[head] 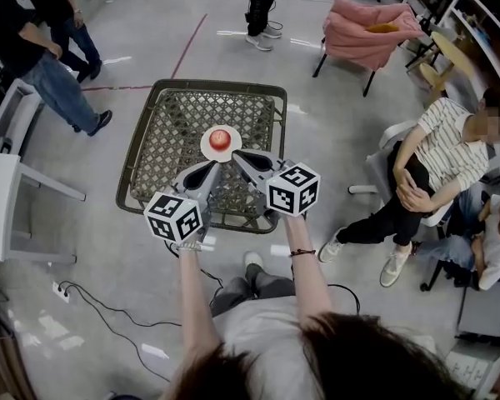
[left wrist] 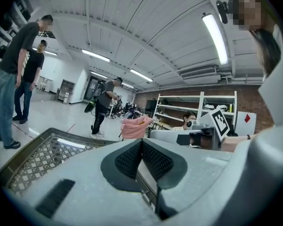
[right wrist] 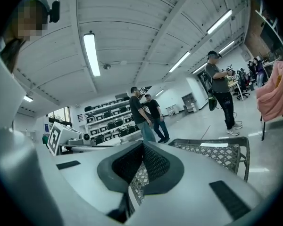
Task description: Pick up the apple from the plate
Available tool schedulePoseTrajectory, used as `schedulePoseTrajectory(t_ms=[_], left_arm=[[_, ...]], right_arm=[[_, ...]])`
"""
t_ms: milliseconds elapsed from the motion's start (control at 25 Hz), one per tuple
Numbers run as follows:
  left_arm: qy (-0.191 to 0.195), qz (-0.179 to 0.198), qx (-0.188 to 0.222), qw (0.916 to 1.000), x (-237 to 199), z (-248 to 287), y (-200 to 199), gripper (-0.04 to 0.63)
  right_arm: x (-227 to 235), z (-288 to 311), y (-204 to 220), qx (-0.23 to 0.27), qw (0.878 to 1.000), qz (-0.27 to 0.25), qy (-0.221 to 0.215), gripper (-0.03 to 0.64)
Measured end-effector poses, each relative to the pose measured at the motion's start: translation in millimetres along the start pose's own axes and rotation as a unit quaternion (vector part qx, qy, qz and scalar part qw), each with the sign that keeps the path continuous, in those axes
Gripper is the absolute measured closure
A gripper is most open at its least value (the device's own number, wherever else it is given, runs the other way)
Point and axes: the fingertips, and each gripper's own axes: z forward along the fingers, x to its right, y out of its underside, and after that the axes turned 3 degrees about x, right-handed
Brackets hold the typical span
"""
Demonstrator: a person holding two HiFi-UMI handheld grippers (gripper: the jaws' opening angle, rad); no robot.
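Both the left gripper (head: 210, 167) and the right gripper (head: 237, 156) have their jaws closed on nothing. The apple (head: 220, 138) sits on its plate (head: 206, 147) just ahead of both tips, on the table (head: 142, 152). If they go in shut like that, I'd expect them to knock the apple rolling or shove the plate.

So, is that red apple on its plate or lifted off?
On it: in the head view the round red apple sits in the middle of the small white plate.
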Motion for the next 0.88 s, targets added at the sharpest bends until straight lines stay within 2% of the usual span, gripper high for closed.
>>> schedulePoseTrajectory(t_ms=[360,560,880], left_arm=[[-0.018,-0.007,0.019,0.9996,-24,3,7,0.584],[-0.032,-0.011,-0.001,0.9994,-46,13,15,0.584],[-0.023,-0.022,-0.035,0.9989,-75,37,41,0.584]], right_arm=[[15,21,6,-0.005,1.000,0.015,0.001,0.607],[31,32,14,-0.015,0.999,0.030,0.017,0.607],[62,55,42,-0.039,0.998,0.042,0.028,0.607]])
